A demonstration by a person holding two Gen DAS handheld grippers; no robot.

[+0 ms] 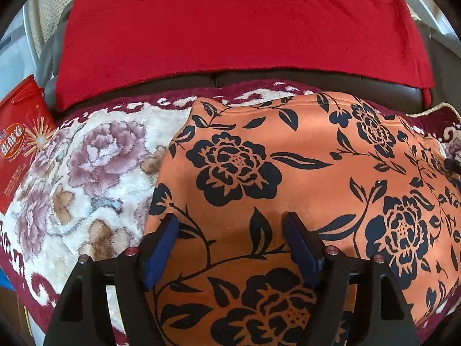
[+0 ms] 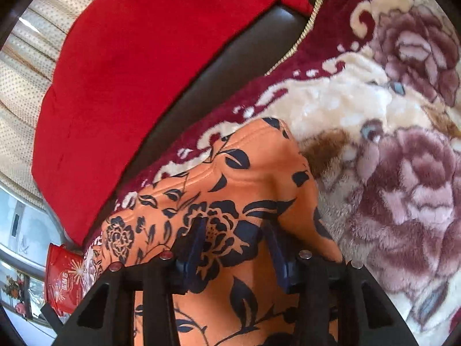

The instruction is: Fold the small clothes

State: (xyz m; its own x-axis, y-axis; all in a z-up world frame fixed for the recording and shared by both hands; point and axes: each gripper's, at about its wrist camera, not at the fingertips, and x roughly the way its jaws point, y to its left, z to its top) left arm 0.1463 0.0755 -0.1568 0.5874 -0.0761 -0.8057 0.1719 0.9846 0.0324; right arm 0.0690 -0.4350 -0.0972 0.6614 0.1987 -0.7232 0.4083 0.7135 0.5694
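An orange garment with black flower print (image 1: 302, 178) lies spread on a plush floral blanket (image 1: 95, 173). My left gripper (image 1: 230, 219) is open, its blue-padded fingers just above the garment's near part, nothing between them. In the right wrist view the same garment (image 2: 236, 178) shows with a raised fold near its far corner. My right gripper (image 2: 236, 225) is open over the cloth, its fingertips close to or touching the fabric, nothing clamped.
A red cloth (image 1: 239, 34) covers the dark sofa back (image 1: 288, 82) behind the blanket. A red snack packet (image 1: 20, 141) lies at the left; it also shows in the right wrist view (image 2: 63, 279). The blanket (image 2: 389, 173) stretches to the right.
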